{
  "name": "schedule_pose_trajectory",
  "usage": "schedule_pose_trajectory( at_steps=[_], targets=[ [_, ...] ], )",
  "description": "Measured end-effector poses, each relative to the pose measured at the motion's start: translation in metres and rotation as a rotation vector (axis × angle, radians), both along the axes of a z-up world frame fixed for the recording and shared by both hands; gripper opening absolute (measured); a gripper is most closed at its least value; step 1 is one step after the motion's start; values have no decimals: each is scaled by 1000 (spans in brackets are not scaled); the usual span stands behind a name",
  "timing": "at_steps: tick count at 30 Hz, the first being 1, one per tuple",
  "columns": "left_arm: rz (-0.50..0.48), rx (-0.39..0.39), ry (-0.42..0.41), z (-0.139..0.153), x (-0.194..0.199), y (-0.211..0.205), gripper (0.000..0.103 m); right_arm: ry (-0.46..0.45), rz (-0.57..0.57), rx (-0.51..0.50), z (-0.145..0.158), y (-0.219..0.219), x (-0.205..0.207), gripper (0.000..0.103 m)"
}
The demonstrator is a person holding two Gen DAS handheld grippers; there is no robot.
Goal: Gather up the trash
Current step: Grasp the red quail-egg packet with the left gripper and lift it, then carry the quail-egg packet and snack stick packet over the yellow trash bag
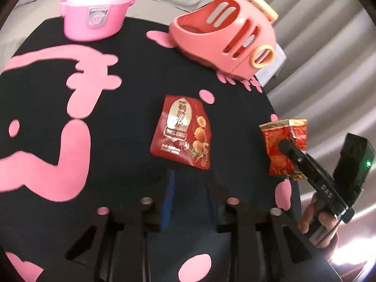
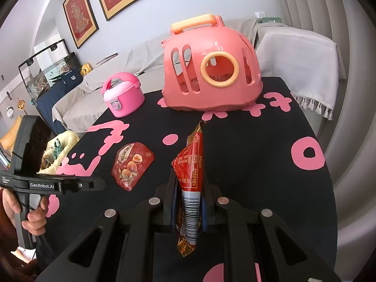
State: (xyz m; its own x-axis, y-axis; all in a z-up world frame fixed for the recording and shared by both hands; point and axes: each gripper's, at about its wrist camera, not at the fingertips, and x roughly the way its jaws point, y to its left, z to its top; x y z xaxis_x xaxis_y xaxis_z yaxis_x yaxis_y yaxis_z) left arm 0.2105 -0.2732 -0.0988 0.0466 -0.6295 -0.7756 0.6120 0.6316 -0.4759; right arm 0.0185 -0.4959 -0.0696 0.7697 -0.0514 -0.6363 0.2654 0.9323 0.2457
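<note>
A dark red snack wrapper [image 1: 182, 131] with egg pictures lies flat on the black and pink tablecloth [image 1: 47, 117]; it also shows in the right wrist view [image 2: 131, 163]. My left gripper [image 1: 188, 178] hovers just short of it, fingers close together and empty. My right gripper [image 2: 189, 183] is shut on a second red wrapper [image 2: 190, 164] with a barcode and holds it upright above the table. From the left wrist view this wrapper [image 1: 284, 141] hangs at the table's right edge in the right gripper [image 1: 285, 146].
A pink open-fronted basket [image 2: 211, 70] with an orange handle stands at the back of the table, also in the left wrist view [image 1: 230, 30]. A pink toy rice cooker [image 2: 123, 94] stands to its left. Sofas and curtains surround the table.
</note>
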Motion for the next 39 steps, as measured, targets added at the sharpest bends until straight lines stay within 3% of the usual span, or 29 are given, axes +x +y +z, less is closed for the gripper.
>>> schedule_pose_trajectory(
  at_steps=[2, 6, 8, 12, 19, 23, 29, 32, 36, 39],
  targets=[
    [37, 36, -87, 4, -1, -3, 30, 0, -3, -7, 0, 0, -2, 15],
    [22, 19, -227, 15, 12, -12, 34, 3, -7, -3, -4, -4, -5, 15],
    [-4, 11, -224, 12, 24, -18, 36, 4, -8, 6, -6, -5, -5, 15],
    [-36, 5, -135, -4, 47, -26, 36, 3, 1, 6, -7, -4, -6, 15],
    [-83, 4, -83, -15, 38, -43, 35, 4, 5, 27, -8, -3, -5, 15],
    [-83, -13, -53, -12, 33, -49, 14, 6, 14, 40, -10, 1, -2, 15],
    [-81, -34, -131, 13, 15, -45, 3, 0, 16, 44, -5, 5, 2, 15],
    [-58, -33, -169, 28, 9, -39, 2, -17, 25, 27, 4, 9, 5, 15],
    [-19, -8, -289, 47, 1, -25, 0, -36, 45, -13, 18, 17, 10, 15],
    [9, -15, -312, 57, -1, -9, 0, -54, 63, -33, 30, 25, 16, 15]
  ],
)
